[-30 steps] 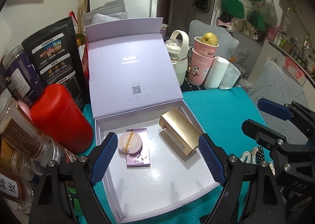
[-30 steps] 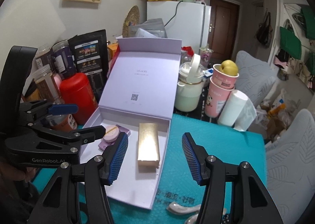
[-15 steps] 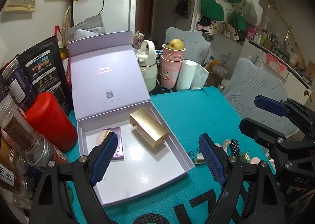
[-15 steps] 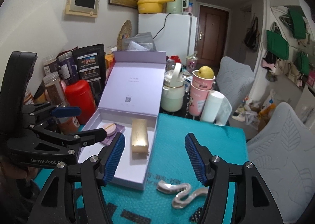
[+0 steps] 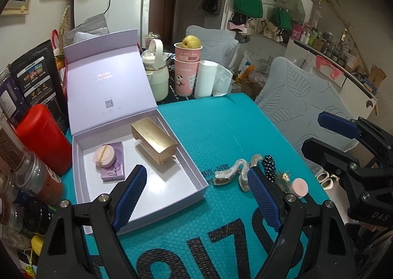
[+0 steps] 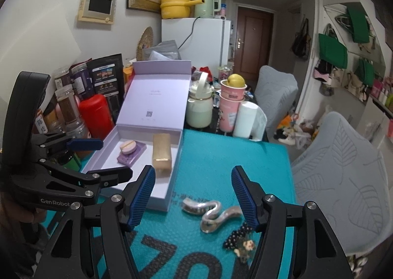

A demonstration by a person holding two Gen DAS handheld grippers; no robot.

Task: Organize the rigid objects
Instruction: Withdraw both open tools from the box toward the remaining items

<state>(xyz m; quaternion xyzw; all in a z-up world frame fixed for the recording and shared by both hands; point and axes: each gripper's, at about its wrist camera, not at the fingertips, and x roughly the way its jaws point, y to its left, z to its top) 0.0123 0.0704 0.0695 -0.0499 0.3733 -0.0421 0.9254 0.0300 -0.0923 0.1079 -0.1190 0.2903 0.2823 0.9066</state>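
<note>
An open lilac gift box [image 5: 152, 195] [image 6: 162, 195] lies on the teal mat. In it are a gold box [image 5: 153, 140] [image 6: 161, 153], a purple card [image 5: 114, 171] and a pink round compact [image 5: 104, 155] [image 6: 129, 147]. Two silver wavy hair clips [image 5: 233, 173] [image 6: 208, 210], a black dotted bow [image 5: 269, 168] [image 6: 237, 236] and a small pink disc [image 5: 300, 187] lie on the mat right of the box. My left gripper [image 5: 196, 195] is open and empty above the box's near right corner. My right gripper [image 6: 194, 195] is open and empty above the clips.
Jars and a red canister [image 5: 43, 136] crowd the left edge. A kettle [image 5: 157, 75], stacked pink cups [image 5: 188, 70] holding a yellow fruit and a paper roll [image 5: 206, 79] stand behind the mat. Grey chairs [image 5: 294, 97] stand to the right.
Both grippers have pulled back and up from the box. The clips, bow and pink disc on the mat have come into view. Both stay open.
</note>
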